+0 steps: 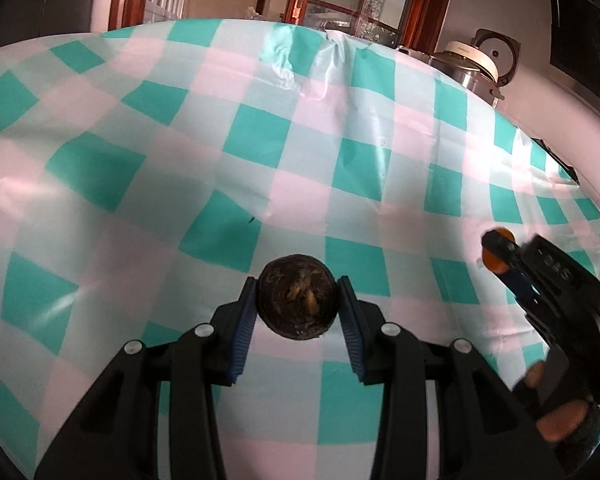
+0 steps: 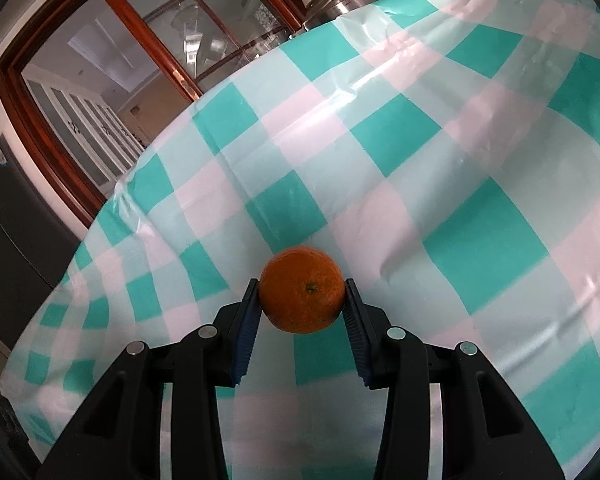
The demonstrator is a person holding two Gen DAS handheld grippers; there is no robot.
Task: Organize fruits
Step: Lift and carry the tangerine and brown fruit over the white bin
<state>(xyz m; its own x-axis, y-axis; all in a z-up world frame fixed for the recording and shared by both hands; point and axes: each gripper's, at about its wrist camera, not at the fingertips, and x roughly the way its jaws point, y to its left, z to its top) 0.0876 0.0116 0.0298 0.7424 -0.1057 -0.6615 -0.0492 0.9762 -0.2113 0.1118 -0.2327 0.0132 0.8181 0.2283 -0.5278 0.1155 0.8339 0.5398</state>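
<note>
My left gripper [image 1: 298, 281] is shut on a dark brown round fruit [image 1: 296, 306], whose dried calyx faces the camera; it hangs just above the checked tablecloth [image 1: 140, 160]. Between the blue pads of my right gripper [image 2: 301, 282] sits an orange [image 2: 302, 298], stem end toward the camera, and that gripper is shut on it. In the left wrist view the right gripper appears at the right edge, with the orange [image 1: 491, 262] at its tip above the cloth.
A teal, white and pale blue checked cloth [image 2: 480, 248] covers the whole table and is wrinkled near the far edge. A rice cooker [image 1: 480, 60] stands beyond the far right corner. A wooden-framed glass door [image 2: 100, 80] is behind the table. A gloved hand [image 1: 560, 416] holds the right gripper.
</note>
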